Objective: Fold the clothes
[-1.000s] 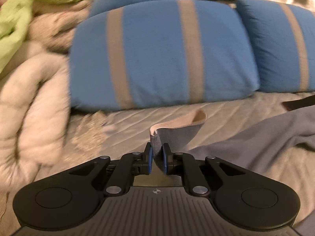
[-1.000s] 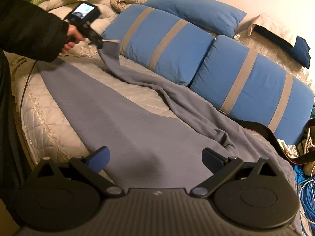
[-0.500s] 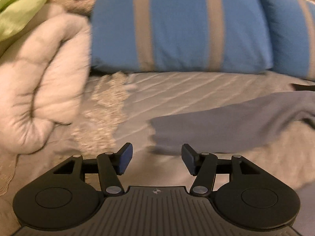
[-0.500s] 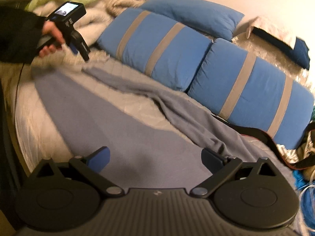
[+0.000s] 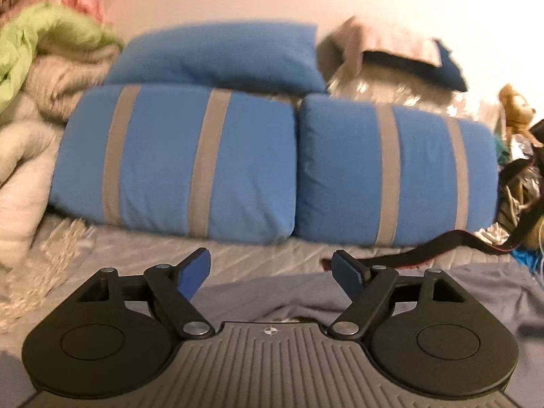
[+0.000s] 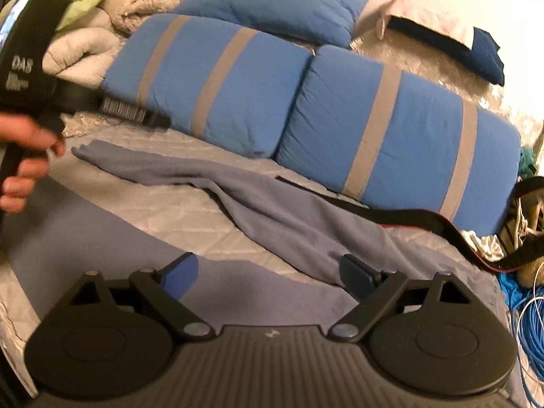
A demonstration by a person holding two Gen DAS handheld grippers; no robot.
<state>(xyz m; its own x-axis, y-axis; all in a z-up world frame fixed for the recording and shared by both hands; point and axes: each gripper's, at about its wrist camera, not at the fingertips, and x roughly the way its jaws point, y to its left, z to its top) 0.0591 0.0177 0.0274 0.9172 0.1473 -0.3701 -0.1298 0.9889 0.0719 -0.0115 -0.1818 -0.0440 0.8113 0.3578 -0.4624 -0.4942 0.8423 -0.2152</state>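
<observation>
The slate-blue fleece garment (image 6: 278, 217) lay spread across the pale quilted bed cover (image 6: 190, 224), one long part stretching away to a thin tip near the left tongs, a broader flat part running under the right tongs, and a creased bunch where the two met. In the left wrist view its soft blue cloth (image 5: 306, 292) sat just below and between the fingers. The left tongs (image 5: 272, 268) stood wide apart and held nothing; the right tongs (image 6: 268, 272) were likewise wide and empty, hovering over the cloth.

The likeliest trouble, as I judged it, was the fleece itself: limp and thick, it could be pinched through two layers at the bunched middle, so a lift would drag a wrinkle into the fold. A bite on the thin tip might slip, since little cloth was there to hold.

A black strap with a red edge (image 6: 408, 217) lay on the bed touching the garment's far side, in front of the blue pillows with grey stripes (image 6: 391, 125). A sweep of cloth toward it could catch it and pull it into the fold. The coil of blue cable (image 6: 530, 309) at the bed's right edge was near the garment's end and could snag likewise.
</observation>
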